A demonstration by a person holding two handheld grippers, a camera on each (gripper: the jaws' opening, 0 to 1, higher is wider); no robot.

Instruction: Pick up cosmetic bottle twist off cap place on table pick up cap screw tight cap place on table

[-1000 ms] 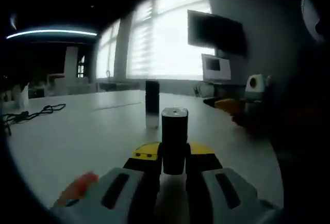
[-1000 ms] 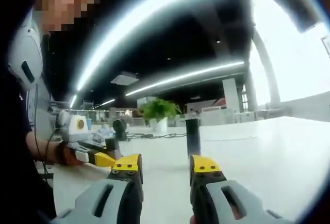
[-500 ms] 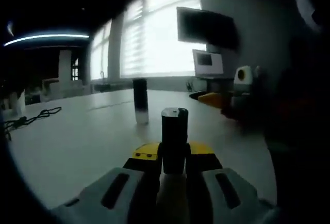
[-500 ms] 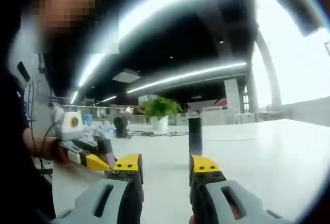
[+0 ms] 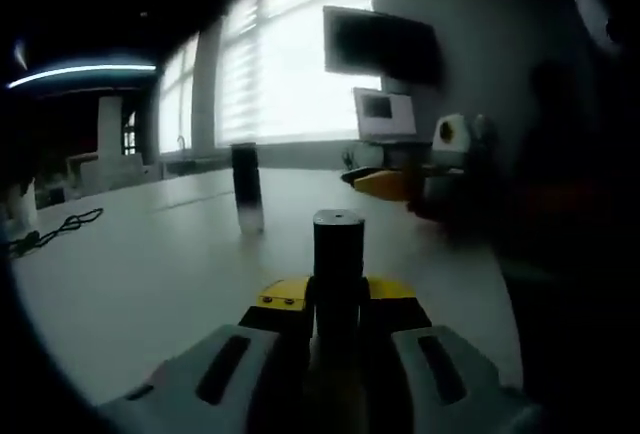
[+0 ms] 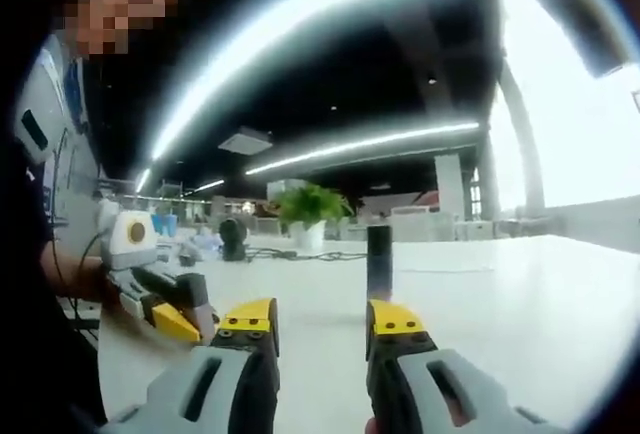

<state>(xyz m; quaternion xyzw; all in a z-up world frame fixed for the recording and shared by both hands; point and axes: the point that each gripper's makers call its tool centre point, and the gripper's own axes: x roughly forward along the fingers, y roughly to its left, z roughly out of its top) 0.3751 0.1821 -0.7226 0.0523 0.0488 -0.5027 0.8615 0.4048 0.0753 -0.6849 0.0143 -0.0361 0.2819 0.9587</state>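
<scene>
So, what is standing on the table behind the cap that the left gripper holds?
Behind the cap, a dark bottle stands upright on the white table. The left gripper covers the cap's base.

The bottle (image 5: pixel 246 187) stands upright and alone on the white table (image 5: pixel 150 274), and it is the only thing rising from the middle of that surface. All around it the tabletop lies bare, so a gripper can come at it from any side. Well off to one side of the bottle a black cable (image 5: pixel 55 231) trails near the table's far edge. On the bottle's other side the right gripper (image 5: pixel 385 183) reaches in low over the table. In the right gripper view, the left gripper (image 6: pixel 170 309) sits well apart from the bottle (image 6: pixel 378 263), with open table between them.
</scene>
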